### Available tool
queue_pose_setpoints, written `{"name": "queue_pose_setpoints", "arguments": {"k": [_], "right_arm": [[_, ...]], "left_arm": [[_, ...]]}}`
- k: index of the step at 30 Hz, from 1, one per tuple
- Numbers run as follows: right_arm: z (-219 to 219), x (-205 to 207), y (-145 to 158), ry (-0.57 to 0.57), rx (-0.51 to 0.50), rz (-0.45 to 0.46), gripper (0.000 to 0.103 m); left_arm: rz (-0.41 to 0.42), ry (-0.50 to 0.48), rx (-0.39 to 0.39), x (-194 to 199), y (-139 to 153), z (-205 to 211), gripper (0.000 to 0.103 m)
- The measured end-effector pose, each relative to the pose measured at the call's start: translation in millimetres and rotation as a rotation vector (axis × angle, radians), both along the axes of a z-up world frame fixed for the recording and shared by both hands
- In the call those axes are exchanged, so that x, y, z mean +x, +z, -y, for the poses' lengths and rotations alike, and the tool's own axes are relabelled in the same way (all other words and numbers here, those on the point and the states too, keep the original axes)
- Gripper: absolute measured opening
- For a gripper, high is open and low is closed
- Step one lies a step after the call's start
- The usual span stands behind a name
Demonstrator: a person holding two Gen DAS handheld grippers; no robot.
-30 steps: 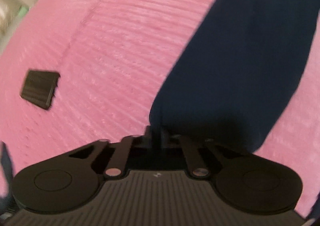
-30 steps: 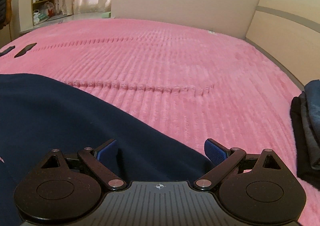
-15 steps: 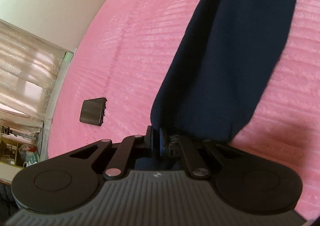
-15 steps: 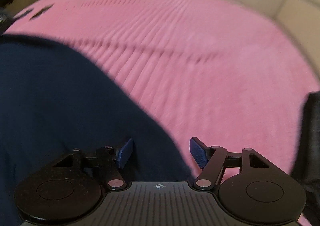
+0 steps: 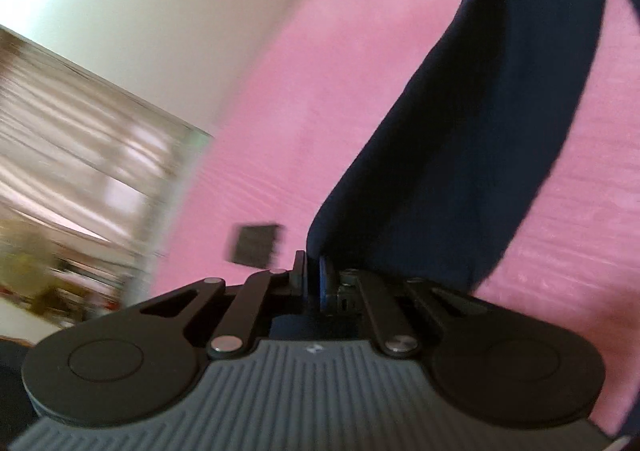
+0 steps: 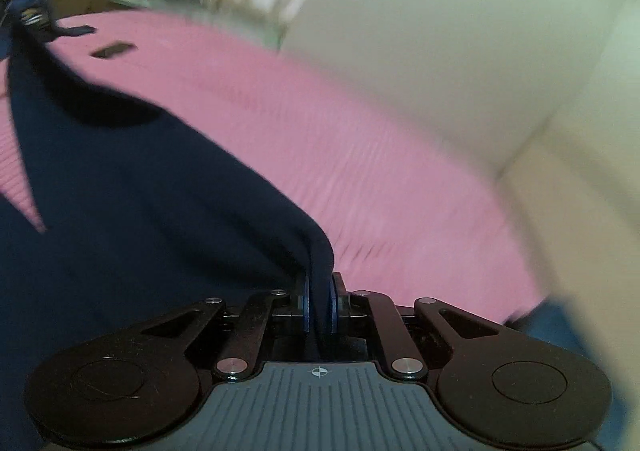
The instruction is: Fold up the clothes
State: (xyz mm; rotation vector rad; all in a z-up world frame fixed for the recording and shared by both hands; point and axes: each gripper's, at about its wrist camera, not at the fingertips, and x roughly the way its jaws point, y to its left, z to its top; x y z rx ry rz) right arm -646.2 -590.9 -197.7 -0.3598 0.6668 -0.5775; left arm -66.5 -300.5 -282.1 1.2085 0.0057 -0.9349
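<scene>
Now the right hand-held gripper (image 6: 319, 305) has pinched shut on the cloth (image 6: 140, 187); a moment ago it was wide. Left hand-held gripper (image 5: 314, 277) holds another edge. Soft and floppy, the cloth sags over the bed (image 6: 360, 155) ahead. Edges hold best.

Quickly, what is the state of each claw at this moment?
Left claw: closed, pinching an edge of the navy garment.
Right claw: closed, pinching a fold of the same navy garment.
</scene>
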Motion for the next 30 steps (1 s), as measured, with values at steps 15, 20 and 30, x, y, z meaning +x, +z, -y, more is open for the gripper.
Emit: {"name": "queue_pose_setpoints", "arguments": {"k": [15, 20, 30], "right_arm": [[-164.3, -119.8, -108.9, -0.184, 0.179, -0.062, 0.041], [-156.8, -151.9, -94.6, -0.38, 0.405, 0.226, 0.083], [-90.9, -192.1, -98.1, -0.757, 0.907, 0.819, 0.018]], "left_arm": [[-0.104, 0.111, 0.181, -173.8, -108.6, -196.5, 0.003], [-0.136, 0.199, 0.118, -170.3, -102.2, -204.1, 0.003], [-0.15, 0.201, 0.076, -180.7, -85.7, -205.8, 0.003]]}}
